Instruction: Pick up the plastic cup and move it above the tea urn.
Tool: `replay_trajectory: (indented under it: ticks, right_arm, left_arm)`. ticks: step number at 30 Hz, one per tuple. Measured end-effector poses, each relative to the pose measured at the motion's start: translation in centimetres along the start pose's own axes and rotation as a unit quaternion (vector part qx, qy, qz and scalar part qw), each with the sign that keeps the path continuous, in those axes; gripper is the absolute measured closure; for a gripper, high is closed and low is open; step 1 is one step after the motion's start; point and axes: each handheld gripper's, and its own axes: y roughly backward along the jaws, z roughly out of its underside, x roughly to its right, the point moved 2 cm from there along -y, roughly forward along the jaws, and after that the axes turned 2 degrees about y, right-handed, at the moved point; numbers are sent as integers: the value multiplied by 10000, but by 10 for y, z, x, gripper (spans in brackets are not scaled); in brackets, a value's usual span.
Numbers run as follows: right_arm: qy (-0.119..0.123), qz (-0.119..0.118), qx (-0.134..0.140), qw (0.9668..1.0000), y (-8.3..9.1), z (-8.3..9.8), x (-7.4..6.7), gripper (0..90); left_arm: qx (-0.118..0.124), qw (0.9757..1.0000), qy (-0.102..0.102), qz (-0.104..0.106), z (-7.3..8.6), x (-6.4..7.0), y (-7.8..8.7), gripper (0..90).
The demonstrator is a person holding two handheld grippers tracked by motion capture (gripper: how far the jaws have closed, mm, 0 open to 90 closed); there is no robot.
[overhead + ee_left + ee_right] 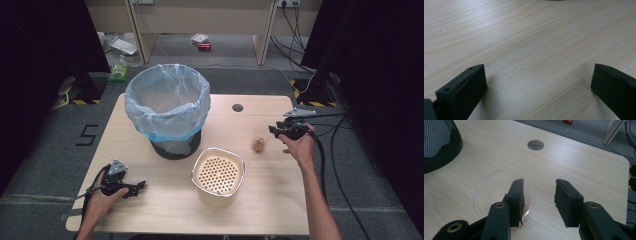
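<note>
A clear plastic cup [496, 190] with a brown residue at its bottom [258, 145] stands upright on the right half of the wooden table [270, 200]. My right gripper [272, 130] [539, 181] hovers just to its right with the jaws partly apart. In the right gripper view the left jaw overlaps the cup's right side and the rim's right edge shows in the gap; neither pad presses on it. My left gripper [141, 186] [538, 66] lies low at the table's front left, jaws wide apart over bare wood.
A black mesh wastebasket [167, 100] [439, 145] with a pale blue liner stands at the back left. A cream tub with a perforated insert [218, 175] sits front centre. A cable hole [238, 107] [535, 145] lies near the far edge. Cables trail off the right side.
</note>
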Motion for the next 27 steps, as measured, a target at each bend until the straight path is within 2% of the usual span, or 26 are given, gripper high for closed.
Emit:
replay_trajectory:
  ticks: [6, 13, 20, 22, 27]
  right_arm:
    - [146, -57, -285, 9995, -17, -3, -3, 662]
    - [229, -171, -481, 9984, -28, -9, -3, 707]
    - [501, -262, -969, 9937, -38, -14, -7, 776]
    - [572, -300, -990, 9930, -38, -13, -7, 828]
    - [674, -396, -1043, 9915, -30, -11, -12, 841]
  left_arm:
    - [-1, 10000, -3, 1, 0, 0, 0, 0]
    - [0, 10000, -3, 0, 0, 0, 0, 0]
    - [1, 10000, -3, 2, 0, 0, 0, 0]
    - [0, 10000, -3, 2, 0, 0, 0, 0]
    - [-1, 10000, -4, 1, 0, 0, 0, 0]
